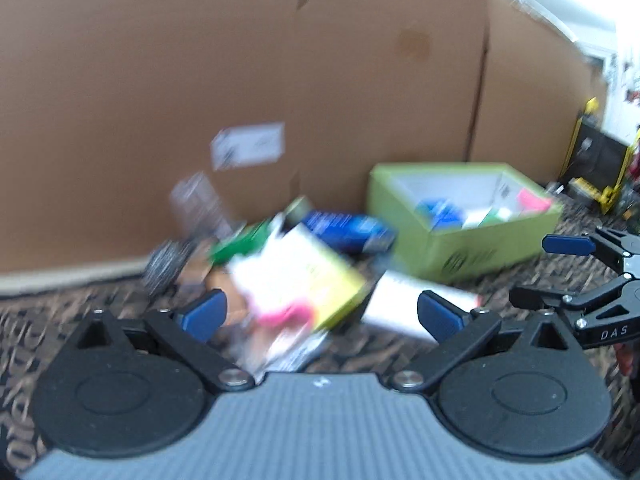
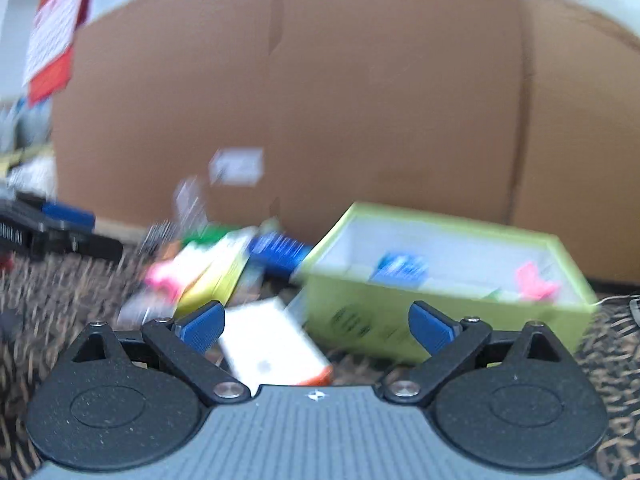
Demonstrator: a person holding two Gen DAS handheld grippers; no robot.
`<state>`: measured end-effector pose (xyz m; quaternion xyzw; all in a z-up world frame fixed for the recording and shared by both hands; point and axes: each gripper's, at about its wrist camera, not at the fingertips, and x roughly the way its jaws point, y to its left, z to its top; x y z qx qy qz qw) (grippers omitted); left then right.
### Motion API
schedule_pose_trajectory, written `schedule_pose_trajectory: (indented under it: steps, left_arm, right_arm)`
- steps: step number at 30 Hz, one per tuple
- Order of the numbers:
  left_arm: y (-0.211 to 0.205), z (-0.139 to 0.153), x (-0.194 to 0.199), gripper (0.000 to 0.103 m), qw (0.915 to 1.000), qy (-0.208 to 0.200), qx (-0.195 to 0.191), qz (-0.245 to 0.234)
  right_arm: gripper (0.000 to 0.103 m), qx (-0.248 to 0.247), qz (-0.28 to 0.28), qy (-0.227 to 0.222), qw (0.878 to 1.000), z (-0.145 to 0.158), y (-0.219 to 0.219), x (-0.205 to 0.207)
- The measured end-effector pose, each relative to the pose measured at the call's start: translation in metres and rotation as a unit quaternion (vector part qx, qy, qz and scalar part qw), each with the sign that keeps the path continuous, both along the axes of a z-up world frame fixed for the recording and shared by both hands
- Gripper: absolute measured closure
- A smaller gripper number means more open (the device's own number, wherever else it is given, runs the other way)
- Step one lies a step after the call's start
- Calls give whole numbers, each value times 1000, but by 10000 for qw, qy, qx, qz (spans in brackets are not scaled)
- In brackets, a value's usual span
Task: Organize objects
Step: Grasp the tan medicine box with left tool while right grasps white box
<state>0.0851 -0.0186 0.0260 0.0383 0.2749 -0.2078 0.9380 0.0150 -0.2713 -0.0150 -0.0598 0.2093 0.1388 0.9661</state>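
Observation:
A blurred pile lies on the patterned mat: a white and yellow-green packet with pink (image 1: 296, 284), a blue box (image 1: 348, 230), a green item (image 1: 240, 242) and a white box (image 1: 404, 308). My left gripper (image 1: 320, 316) is open in front of the pile, its pads touching nothing. To the right stands an open lime-green box (image 1: 460, 256) holding blue, pink and white items. My right gripper (image 2: 318, 326) is open too, with the white, orange-ended box (image 2: 268, 348) lying below and ahead and the lime-green box (image 2: 360, 320) just beyond. Each gripper shows at the edge of the other's view: the right (image 1: 548, 272), the left (image 2: 64, 226).
A large cardboard box (image 1: 280, 60) walls off the back. The brown patterned mat (image 1: 60, 320) covers the surface. A grey round object (image 1: 164, 266) sits left of the pile. Yellow and black gear (image 1: 596, 160) stands at the far right, and a red and white poster (image 2: 56, 32) hangs upper left.

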Motion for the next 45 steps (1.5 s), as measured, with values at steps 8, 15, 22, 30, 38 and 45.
schedule_pose_trajectory:
  steps: [8, 15, 22, 30, 38, 45]
  left_arm:
    - [44, -31, 4, 0, 9986, 505, -77, 170]
    - [29, -37, 34, 0, 9976, 628, -229, 169]
    - [38, -44, 77, 12, 9952, 724, -401, 514]
    - [25, -57, 111, 31, 9943, 877, -162, 577]
    - [17, -62, 119, 68, 9947, 893, 57, 502]
    - [32, -55, 72, 71, 9939, 1049, 333, 14]
  right_arm:
    - [3, -286, 415, 422, 9978, -23, 25, 36]
    - [3, -44, 317, 783, 9964, -34, 15, 59]
    - [27, 269, 237, 990, 9944, -39, 7, 35]
    - [26, 332, 435, 1048, 9930, -39, 18, 0]
    - [23, 120, 498, 962, 9940, -39, 33, 6]
    - [28, 123, -90, 1050, 9944, -38, 24, -6]
